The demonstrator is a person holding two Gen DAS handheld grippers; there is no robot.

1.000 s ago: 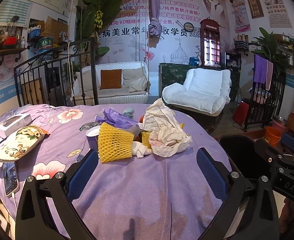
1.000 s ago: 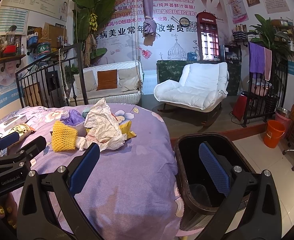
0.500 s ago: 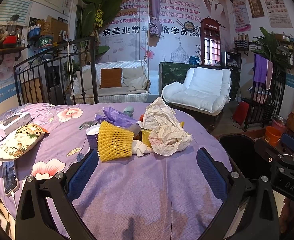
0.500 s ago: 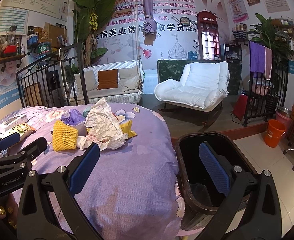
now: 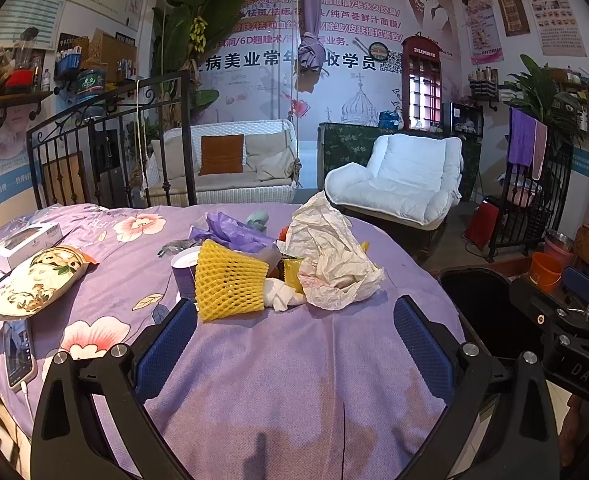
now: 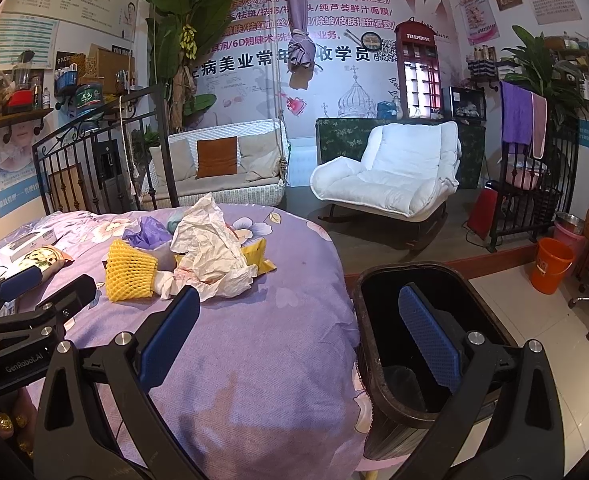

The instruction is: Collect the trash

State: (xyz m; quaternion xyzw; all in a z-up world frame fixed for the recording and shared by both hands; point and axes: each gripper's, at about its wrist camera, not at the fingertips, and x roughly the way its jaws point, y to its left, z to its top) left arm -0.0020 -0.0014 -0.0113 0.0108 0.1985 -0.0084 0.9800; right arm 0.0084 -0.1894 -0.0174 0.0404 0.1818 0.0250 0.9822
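Purple floral bedspread (image 5: pixel 254 380) (trash pile (image 5: pixel 278 264) mid-bed); bin (image 6: pixel 378 380) beside it.

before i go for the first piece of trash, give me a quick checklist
1. Left gripper open, nothing between its fingers: ok.
2. Right gripper open, nothing held: ok.
3. Trash pile in reach: yellow net and crumpled paper lie on the bedspread just ahead of the left gripper: ok.
4. Bin beside the bed, mouth open and unblocked: ok.
5. Non-trash clear of the pile: phone, pillow and white box lie apart at the left: ok.
6. What sits under the paper: cannot tell.
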